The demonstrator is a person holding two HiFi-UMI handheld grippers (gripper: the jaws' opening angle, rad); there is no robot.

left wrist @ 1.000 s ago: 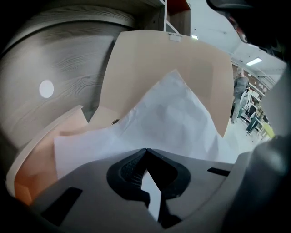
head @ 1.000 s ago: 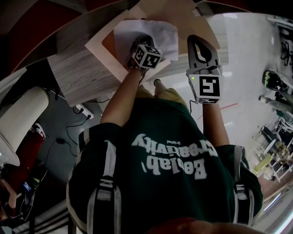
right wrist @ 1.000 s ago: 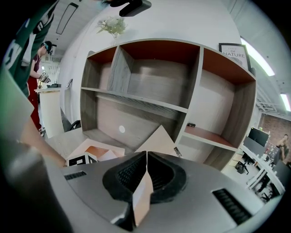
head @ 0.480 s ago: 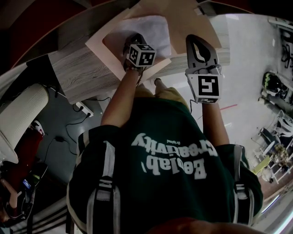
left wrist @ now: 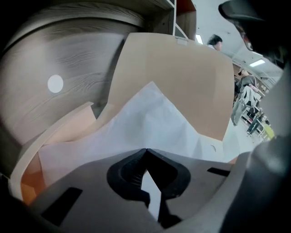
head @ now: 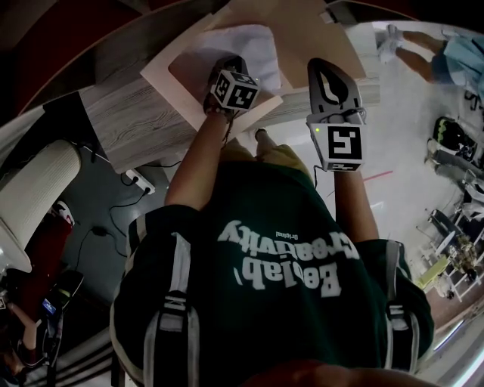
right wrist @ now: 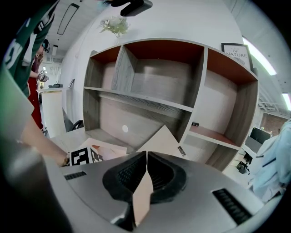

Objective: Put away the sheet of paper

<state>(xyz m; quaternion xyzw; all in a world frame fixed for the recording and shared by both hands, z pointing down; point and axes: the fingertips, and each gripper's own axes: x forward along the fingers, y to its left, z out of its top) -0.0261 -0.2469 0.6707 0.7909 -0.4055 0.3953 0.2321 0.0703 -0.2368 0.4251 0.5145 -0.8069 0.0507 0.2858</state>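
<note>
Where a tan folder [head: 291, 21] lies open on a wood-grain desk [head: 125, 121], a white sheet of paper [head: 253, 44] rests between its two leaves. The left gripper [head: 229, 66] points steeply down onto the near edge of the sheet. In the left gripper view its jaws are pressed together at the tips [left wrist: 146, 149], pinching the sheet of paper [left wrist: 150, 120], and a sliver of white shows in the gap behind the pads. The sheet is creased, with one corner peaking up against the folder's raised tan cover [left wrist: 182, 68].

The right gripper [head: 323, 66] is held to the right of the sheet, at the folder's right edge. In the right gripper view its jaws [right wrist: 146, 153] are also closed, clamped on the thin tan cover [right wrist: 159, 140], which runs edge-on between the pads. Beyond them stands a wooden shelf unit [right wrist: 150, 77] with open compartments. The two grippers are near each other but apart.
</note>
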